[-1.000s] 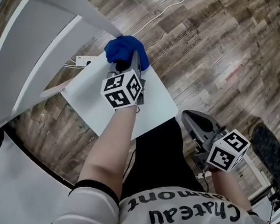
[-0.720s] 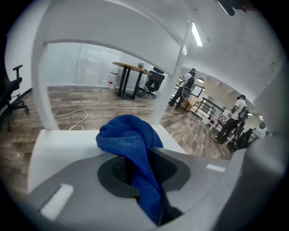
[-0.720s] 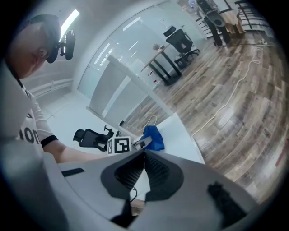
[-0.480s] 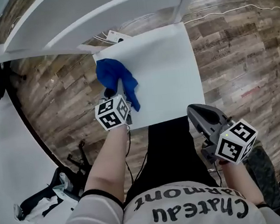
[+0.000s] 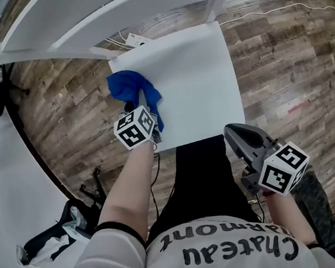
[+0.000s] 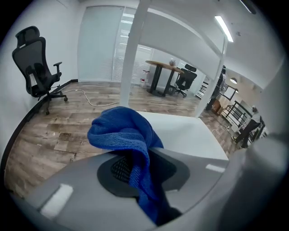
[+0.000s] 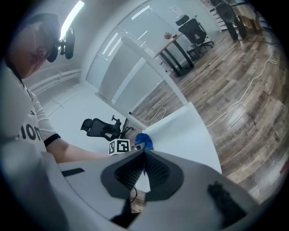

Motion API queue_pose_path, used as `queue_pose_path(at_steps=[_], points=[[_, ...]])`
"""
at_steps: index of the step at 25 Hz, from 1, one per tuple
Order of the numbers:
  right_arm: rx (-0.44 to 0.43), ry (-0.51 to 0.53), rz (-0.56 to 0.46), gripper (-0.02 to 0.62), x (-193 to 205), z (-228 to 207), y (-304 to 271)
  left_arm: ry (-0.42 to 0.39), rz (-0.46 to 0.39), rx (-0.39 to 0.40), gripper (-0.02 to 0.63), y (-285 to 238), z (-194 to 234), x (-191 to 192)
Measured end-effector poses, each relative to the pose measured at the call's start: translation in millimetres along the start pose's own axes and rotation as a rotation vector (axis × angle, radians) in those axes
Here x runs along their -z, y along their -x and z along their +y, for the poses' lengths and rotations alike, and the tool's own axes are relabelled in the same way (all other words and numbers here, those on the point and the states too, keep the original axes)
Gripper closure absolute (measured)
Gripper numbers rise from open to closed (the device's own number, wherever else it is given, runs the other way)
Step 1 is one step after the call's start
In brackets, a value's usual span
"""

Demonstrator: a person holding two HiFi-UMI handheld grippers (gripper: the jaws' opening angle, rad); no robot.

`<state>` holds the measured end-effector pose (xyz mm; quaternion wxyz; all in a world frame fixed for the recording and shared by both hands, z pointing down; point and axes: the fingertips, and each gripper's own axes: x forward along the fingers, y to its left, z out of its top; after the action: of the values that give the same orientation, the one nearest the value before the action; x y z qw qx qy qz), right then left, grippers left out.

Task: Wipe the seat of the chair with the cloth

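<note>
A blue cloth (image 5: 133, 91) lies bunched at the left edge of the white chair seat (image 5: 195, 80). My left gripper (image 5: 145, 112) is shut on the cloth (image 6: 124, 135), which hangs out from between its jaws in the left gripper view. The seat (image 6: 185, 133) stretches away to the right beyond the cloth. My right gripper (image 5: 238, 136) is held off the seat's near right corner, over the dark trousers, jaws shut with nothing in them. In the right gripper view the seat (image 7: 183, 133) and the cloth (image 7: 143, 140) show ahead.
The chair's white backrest bars (image 5: 103, 19) run across the top. Wood floor (image 5: 290, 60) surrounds the seat, with a white cable (image 5: 274, 17) on it. A black office chair (image 6: 38, 63) stands at left, a desk (image 6: 165, 74) farther off. A black stand base (image 5: 76, 222) sits lower left.
My left gripper has dragged the cloth from the seat's far corner to its left edge, now slightly further left. The head view swung round. The right gripper has stayed put.
</note>
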<state>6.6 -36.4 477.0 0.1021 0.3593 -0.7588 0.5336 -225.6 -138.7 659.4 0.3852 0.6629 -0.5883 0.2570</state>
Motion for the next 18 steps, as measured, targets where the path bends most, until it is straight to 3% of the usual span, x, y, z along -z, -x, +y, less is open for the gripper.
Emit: queue_pose_path(at_steps=[7, 13, 18], points=[[0.073, -0.078, -0.076, 0.580, 7, -26, 38, -0.033, 0.016, 0.078, 0.538, -14, -53, -2], [0.127, -0.144, -0.202, 0.580, 11, -39, 80, -0.035, 0.026, 0.167, 0.535, -29, -119, 0], [0.164, -0.217, -0.292, 0.580, 30, -49, 107, -0.111, 0.057, 0.305, 0.530, -42, -192, 6]])
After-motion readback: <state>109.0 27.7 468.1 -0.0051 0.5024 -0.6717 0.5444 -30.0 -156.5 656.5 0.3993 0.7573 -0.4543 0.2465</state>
